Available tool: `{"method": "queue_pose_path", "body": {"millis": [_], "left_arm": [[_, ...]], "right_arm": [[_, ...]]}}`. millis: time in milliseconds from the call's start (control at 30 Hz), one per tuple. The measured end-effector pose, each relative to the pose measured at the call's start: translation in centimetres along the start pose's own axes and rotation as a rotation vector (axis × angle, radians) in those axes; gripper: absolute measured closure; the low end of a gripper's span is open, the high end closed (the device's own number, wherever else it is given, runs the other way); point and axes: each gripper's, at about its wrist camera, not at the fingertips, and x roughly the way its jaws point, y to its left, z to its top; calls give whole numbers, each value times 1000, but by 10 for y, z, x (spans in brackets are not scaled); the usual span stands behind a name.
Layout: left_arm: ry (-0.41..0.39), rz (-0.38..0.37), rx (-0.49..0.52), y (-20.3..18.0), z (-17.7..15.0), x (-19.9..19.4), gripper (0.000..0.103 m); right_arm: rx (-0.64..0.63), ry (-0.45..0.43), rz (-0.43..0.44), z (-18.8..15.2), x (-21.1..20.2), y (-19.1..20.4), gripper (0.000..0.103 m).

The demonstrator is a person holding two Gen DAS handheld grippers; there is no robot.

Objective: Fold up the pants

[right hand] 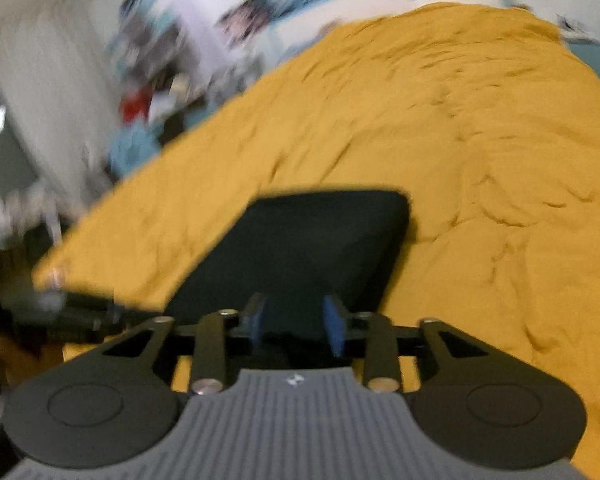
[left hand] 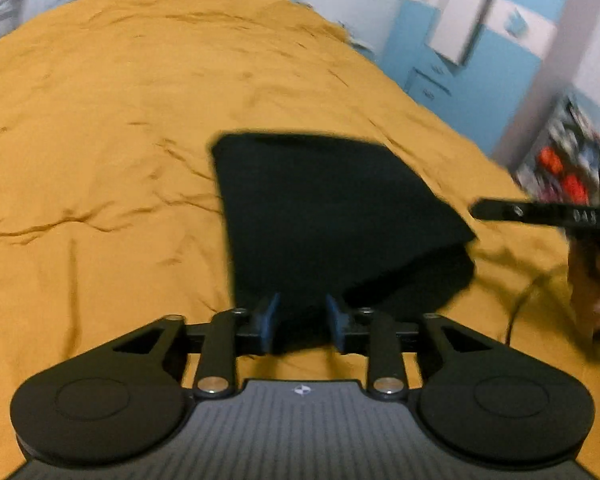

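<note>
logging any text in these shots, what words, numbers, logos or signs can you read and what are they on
"048", roughly: white digits on the side of the right gripper seen from the left wrist view, blurred, so not certain.
No words: a small white emblem on the grey body of the left gripper, and the same on the right one in its own view.
Unreadable: posters on the wall, and the colourful clutter by the wall, all motion-blurred.
No text on the black pants or the mustard bedspread.

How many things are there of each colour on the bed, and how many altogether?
Black: 1, the folded pants
Mustard yellow: 1, the bedspread underneath them
Blue-padded grippers: 2, the left gripper and the right gripper
Total: 4
</note>
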Motion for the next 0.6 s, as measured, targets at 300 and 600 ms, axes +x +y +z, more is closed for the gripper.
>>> {"method": "queue_pose_path", "body": {"millis": [300,600], "left_arm": [[-20,-34,-196,46,35,22,40],[97,-252,-444,81,36,74,40]], "right_arm": [[170,-36,-44,7,17,-22,43],[492,11,79,1,48,-81,44]]}}
